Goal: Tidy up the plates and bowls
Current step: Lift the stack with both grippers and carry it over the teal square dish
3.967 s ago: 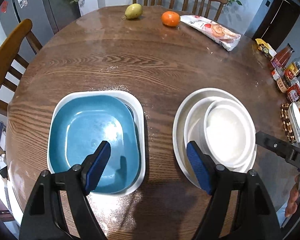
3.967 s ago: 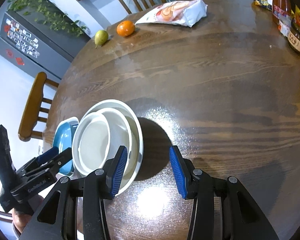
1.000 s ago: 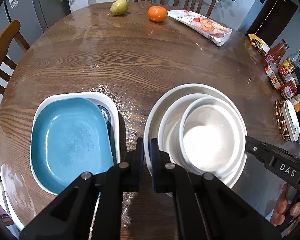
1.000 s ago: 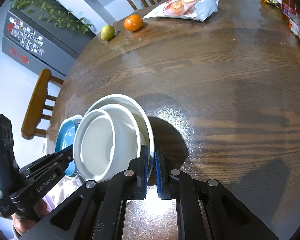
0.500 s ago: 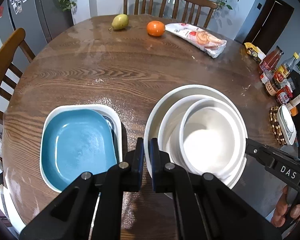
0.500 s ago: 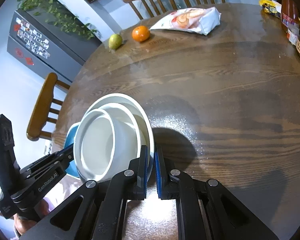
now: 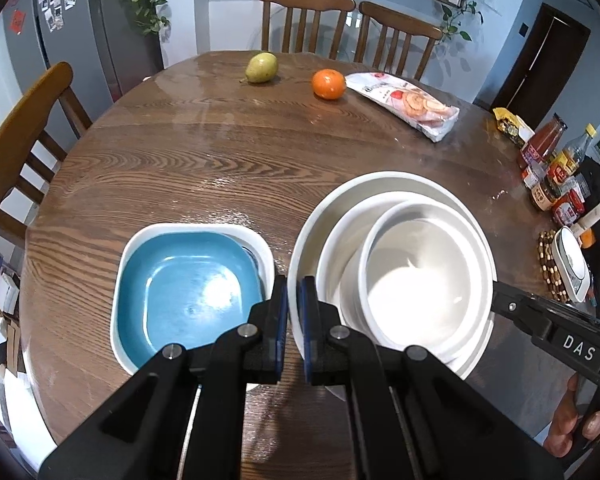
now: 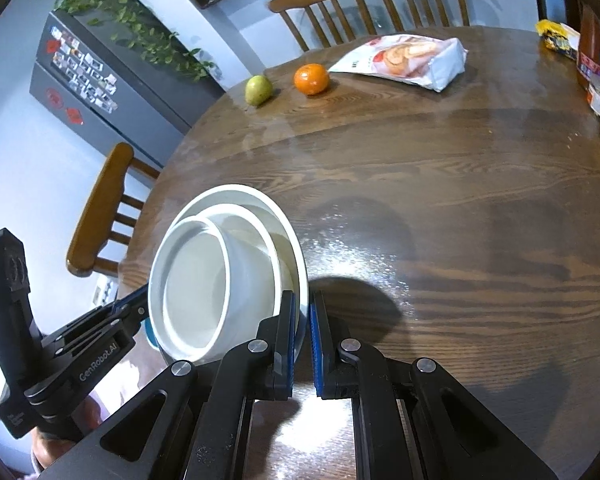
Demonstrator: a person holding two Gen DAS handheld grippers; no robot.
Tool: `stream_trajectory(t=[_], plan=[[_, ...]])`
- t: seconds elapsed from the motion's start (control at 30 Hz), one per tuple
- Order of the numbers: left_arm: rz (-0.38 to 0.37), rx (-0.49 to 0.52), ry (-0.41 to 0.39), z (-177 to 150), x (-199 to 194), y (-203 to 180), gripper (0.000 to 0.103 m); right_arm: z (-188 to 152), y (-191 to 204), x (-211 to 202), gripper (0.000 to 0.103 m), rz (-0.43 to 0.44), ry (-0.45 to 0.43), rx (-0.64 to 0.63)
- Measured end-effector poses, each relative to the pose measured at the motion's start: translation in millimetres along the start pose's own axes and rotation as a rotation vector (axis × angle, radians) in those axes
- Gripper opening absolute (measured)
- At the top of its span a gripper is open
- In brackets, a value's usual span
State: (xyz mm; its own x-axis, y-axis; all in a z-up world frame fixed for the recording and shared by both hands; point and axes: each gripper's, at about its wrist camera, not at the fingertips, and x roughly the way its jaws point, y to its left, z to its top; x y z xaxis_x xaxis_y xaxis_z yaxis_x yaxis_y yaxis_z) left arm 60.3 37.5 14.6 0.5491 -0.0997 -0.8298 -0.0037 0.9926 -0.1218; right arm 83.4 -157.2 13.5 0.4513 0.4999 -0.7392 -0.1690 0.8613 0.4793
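Lifting off the tabletop [image 7: 220,160], the white stack [image 7: 400,272] was raised since a moment earlier. Its rim was clamped by both jaws, left gripper [image 7: 294,316] and right gripper [image 8: 302,344].

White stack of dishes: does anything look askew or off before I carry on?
The two bowls sit off-centre in the big white plate, crowded toward the right gripper. The blue dish also sits skewed in its white tray. No spill or crack shows.
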Motion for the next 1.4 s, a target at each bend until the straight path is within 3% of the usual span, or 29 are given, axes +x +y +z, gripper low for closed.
stream_trajectory(t=[1.4], plan=[[0.084, -0.110, -0.035, -6, -27, 108, 0.001, -6, 103, 54, 0.010, 0.061, 0.056, -0.121]])
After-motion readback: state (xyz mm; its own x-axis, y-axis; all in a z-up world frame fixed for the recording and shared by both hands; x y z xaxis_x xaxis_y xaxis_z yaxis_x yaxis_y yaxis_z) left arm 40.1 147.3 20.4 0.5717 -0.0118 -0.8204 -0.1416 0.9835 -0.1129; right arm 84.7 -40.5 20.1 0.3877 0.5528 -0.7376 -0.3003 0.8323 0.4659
